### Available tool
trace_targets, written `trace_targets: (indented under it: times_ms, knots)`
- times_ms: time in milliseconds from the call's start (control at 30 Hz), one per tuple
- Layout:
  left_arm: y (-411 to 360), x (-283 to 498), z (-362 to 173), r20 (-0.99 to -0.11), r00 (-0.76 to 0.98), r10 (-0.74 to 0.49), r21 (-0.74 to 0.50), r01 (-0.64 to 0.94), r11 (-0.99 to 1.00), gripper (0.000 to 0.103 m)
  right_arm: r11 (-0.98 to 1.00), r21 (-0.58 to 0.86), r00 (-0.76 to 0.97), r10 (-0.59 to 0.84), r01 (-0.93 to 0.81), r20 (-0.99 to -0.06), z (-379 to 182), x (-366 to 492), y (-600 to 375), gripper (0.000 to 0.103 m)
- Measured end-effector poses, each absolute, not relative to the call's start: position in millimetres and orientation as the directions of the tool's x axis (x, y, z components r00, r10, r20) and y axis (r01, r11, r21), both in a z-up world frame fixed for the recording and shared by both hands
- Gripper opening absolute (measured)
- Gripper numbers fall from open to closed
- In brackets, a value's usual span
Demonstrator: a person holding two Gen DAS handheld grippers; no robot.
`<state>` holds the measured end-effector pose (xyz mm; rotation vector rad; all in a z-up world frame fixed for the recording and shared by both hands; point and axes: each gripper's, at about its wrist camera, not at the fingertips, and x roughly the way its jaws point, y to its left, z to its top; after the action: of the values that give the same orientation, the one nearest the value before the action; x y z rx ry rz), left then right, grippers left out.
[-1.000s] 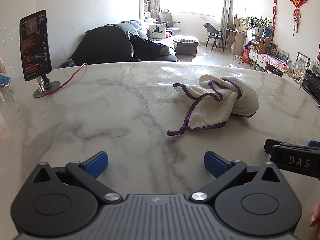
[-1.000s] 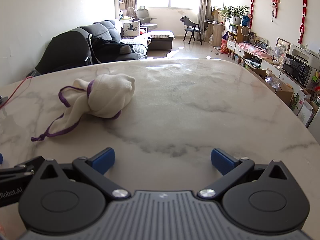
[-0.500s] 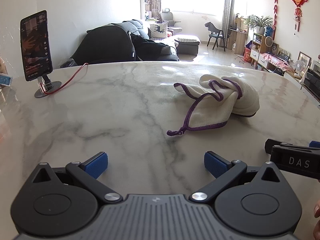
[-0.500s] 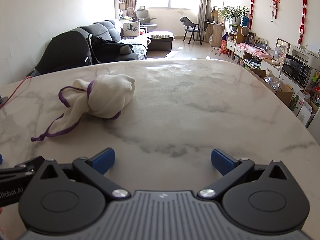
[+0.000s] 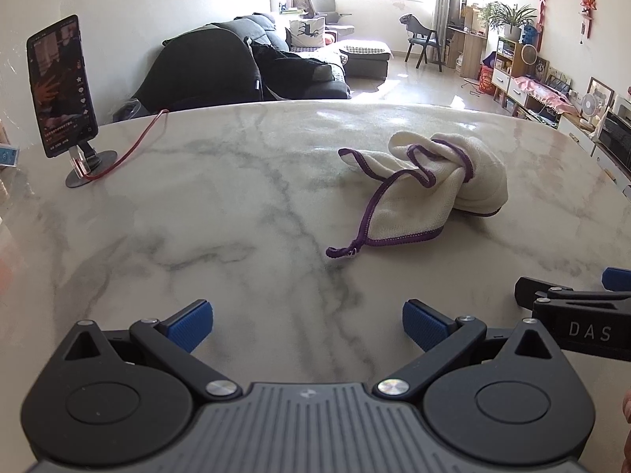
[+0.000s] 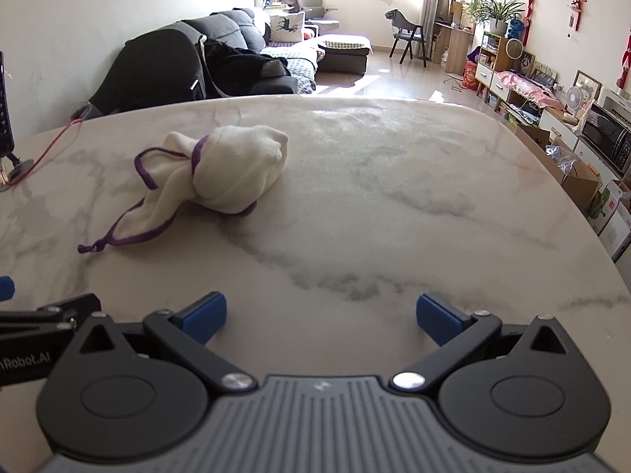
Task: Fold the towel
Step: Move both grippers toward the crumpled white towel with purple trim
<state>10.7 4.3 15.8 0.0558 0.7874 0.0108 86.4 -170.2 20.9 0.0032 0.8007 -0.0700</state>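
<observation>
Tabletop marble looks just as it did a second ago, so folding hasn't begun. One towel lies bunched ahead, well apart from me. One phone stands far left. My two grippers, left and right, hover with fingers spread, empty.

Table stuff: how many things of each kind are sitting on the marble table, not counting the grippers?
Towel: 1, the cream towel with purple trim, crumpled
Phone on a stand: 1, the phone
Red cable: 1, the cable running to the stand
Total: 3
A blue item at the left edge of the left view is too cut off to count.
</observation>
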Motion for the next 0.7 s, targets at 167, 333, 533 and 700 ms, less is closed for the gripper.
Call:
trace_targets:
  times_ms: [167, 333, 533, 700]
  knots:
    - [7, 10, 20, -0.713, 0.7, 0.027, 0.05, 0.012, 0.999, 0.102, 0.999, -0.039, 0.675, -0.055, 0.038, -0.736, 23, 88, -169, 0.103]
    - [9, 13, 20, -0.725, 0.688, 0.022, 0.045, 0.015, 0.999, 0.102, 0.999, -0.049, 0.663, -0.047, 0.015, -0.748, 25, 89, -162, 0.103]
    - [12, 19, 18, -0.757, 0.653, 0.01, 0.018, 0.006, 1.0, 0.102, 0.999, -0.049, 0.656, -0.038, 0.001, -0.754, 25, 88, -162, 0.103]
    - [12, 21, 15, -0.773, 0.634, 0.009, 0.023, 0.014, 1.0, 0.102, 1.0, -0.015, 0.638, -0.025, 0.02, -0.77, 26, 90, -166, 0.103]
